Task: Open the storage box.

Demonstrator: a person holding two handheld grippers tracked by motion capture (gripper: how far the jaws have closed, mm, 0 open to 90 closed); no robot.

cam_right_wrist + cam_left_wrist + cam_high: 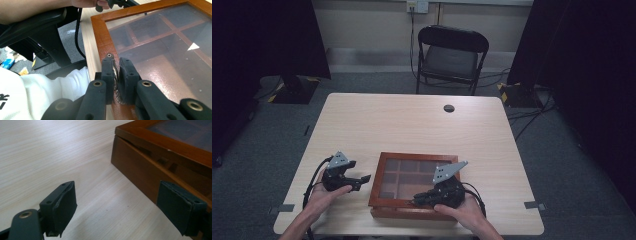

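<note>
A brown wooden box (378, 180) with a glass lid over several compartments lies on the table near its front edge. My right gripper (418, 200) rests on the lid's front rim. In the right gripper view, the right gripper (116, 65) is shut on a thin metal clasp (115, 72) at the edge of the lid frame (100, 37). My left gripper (362, 181) is open just left of the box, its jaws pointing at the box's side. In the left gripper view, the left gripper (117, 205) stands wide open, with the box's side wall (140, 170) beyond and a thin gap under the lid.
The light wooden table (412, 120) has a round cable hole (449, 108) near its far edge. A black folding chair (452, 55) stands behind the table. Cables trail on the grey floor at the right. A white sleeve (50, 85) shows beside my right gripper.
</note>
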